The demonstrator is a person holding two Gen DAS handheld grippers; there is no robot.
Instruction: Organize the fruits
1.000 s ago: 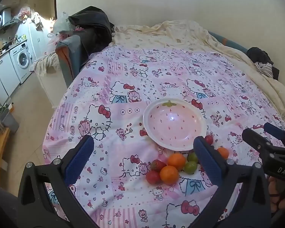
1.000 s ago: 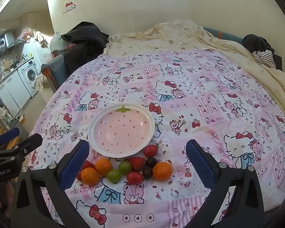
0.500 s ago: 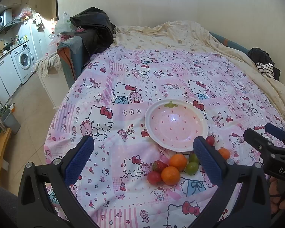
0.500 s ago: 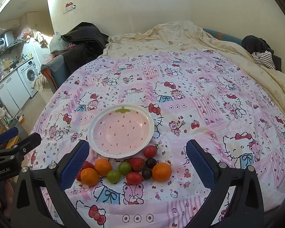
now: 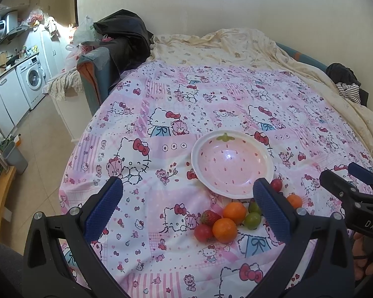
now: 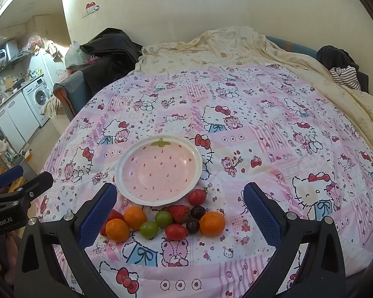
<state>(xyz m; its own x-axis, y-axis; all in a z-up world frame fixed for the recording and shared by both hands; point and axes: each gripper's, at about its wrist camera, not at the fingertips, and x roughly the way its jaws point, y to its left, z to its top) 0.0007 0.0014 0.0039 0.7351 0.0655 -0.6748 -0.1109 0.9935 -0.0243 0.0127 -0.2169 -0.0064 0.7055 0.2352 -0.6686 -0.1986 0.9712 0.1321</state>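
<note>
- A pink strawberry-patterned plate (image 6: 158, 171) is seen resting on a bed covered by a pink cartoon-cat quilt (image 6: 261, 129), near the quilt's front edge, with nothing on it.
- A cluster of small fruit is laid just in front of the plate — three oranges (image 6: 212, 223), two green fruits (image 6: 149, 229), strawberries (image 6: 179, 212), red tomatoes (image 6: 197, 196) and two dark plums (image 6: 198, 211).
- The left gripper (image 5: 186, 208) is held above the quilt's front edge, jaws spread wide, nothing gripped.
- The right gripper (image 6: 180, 209) is held over the fruit — jaws wide apart, nothing held.
</note>
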